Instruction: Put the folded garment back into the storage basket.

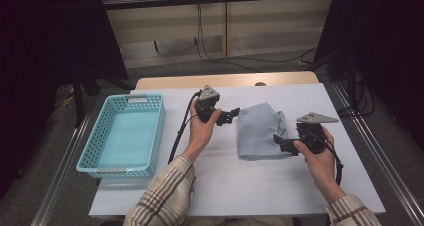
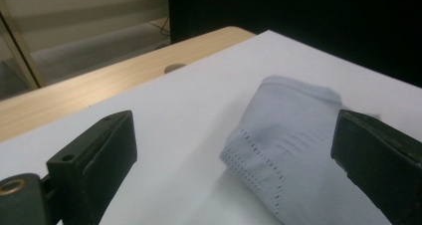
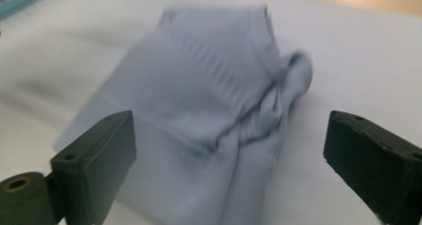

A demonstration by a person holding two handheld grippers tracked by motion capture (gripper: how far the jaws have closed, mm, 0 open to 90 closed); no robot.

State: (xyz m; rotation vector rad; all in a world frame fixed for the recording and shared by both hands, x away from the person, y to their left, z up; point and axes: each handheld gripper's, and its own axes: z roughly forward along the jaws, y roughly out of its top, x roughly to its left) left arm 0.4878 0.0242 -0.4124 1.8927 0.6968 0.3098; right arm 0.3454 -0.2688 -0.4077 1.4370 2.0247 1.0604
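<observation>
One folded grey garment (image 1: 261, 131) lies mid-table on the white sheet (image 1: 280, 186), flanked for a two-sided lift: left gripper (image 1: 231, 116) and right gripper (image 1: 278, 142) both gape, holding nothing; basket (image 1: 95, 158) waits leftward.

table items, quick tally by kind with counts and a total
Folded light grey-blue fabric garment: 1
Light blue perforated plastic basket: 1
Black hand-held gripper: 2, the left and the right, both with jaws open
Total: 4
</observation>
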